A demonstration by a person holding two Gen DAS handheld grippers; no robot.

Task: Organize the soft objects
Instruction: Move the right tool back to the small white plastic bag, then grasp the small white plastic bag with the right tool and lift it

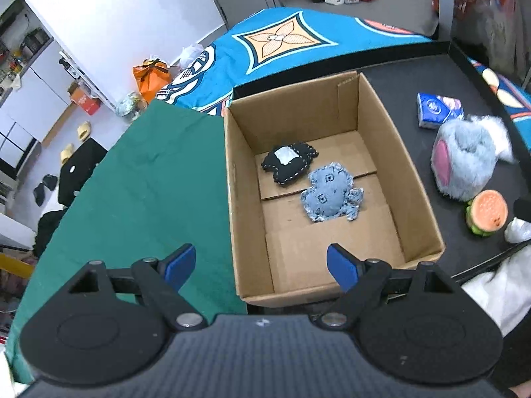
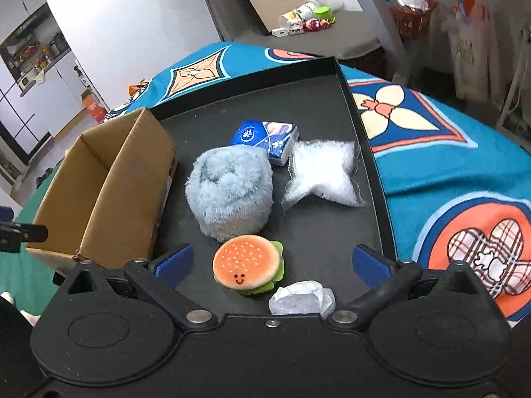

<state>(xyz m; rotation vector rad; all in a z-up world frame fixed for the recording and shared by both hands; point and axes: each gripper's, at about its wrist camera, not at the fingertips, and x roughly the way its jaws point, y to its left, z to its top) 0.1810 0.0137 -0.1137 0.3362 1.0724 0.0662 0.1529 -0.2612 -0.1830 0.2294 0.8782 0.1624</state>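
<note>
A brown cardboard box point(image 1: 408, 165) point(image 2: 109, 185) stands open on the black tray point(image 2: 332, 232). Inside lie a black stitched soft toy point(image 1: 288, 164) and a blue denim soft toy point(image 1: 330, 194). My left gripper point(image 1: 262, 265) hovers open over the box's near end, nothing between its blue pads. To the right of the box sit a fluffy blue plush point(image 1: 464, 162) point(image 2: 230, 192), a burger plush point(image 1: 488, 212) point(image 2: 249, 265), a white star pillow point(image 2: 322, 174) and a tissue pack point(image 1: 438, 111) point(image 2: 268, 137). My right gripper point(image 2: 272, 263) is open, with the burger plush between its pads but untouched.
A crumpled clear plastic bag point(image 2: 300, 298) lies just before the right gripper. A green cloth point(image 1: 139, 185) covers the surface left of the box. A patterned blue blanket point(image 2: 448, 152) lies under and around the tray. Clutter fills the far shelf and floor.
</note>
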